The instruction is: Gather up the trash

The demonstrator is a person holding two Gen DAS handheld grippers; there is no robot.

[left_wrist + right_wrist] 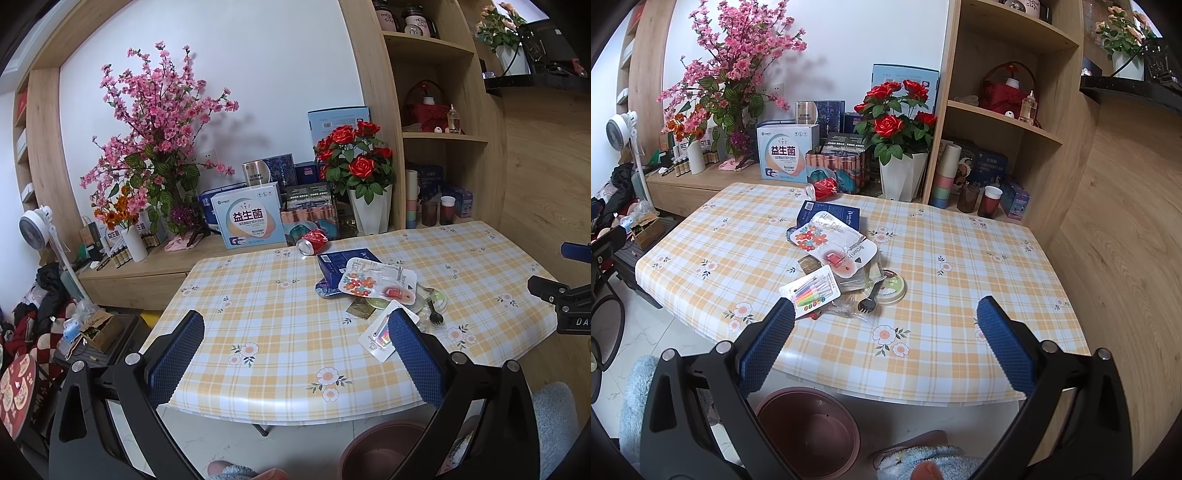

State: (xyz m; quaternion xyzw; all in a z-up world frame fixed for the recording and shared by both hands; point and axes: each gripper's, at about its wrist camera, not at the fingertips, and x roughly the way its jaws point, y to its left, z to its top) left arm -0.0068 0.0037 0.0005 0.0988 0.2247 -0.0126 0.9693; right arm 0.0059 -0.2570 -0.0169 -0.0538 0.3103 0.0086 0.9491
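Note:
A heap of trash lies mid-table on the checked cloth: a crushed red can (312,240) (822,189), a dark blue box (341,263) (827,214), a flowered blister pack (376,282) (834,242), a card of coloured pens (812,291) (380,338), a round lid (892,290) with a black plastic fork (866,299). A brown bin (809,432) (380,450) stands on the floor under the near table edge. My left gripper (295,354) hovers open over the near edge, empty. My right gripper (886,343) is open too, just short of the heap.
The table (258,332) abuts a low wooden ledge crowded with boxes, a rose pot (369,206) and pink blossom branches (159,122). Shelves (1004,110) rise at the back right. A fan (37,225) and floor clutter sit left. A slippered foot (923,461) is beside the bin.

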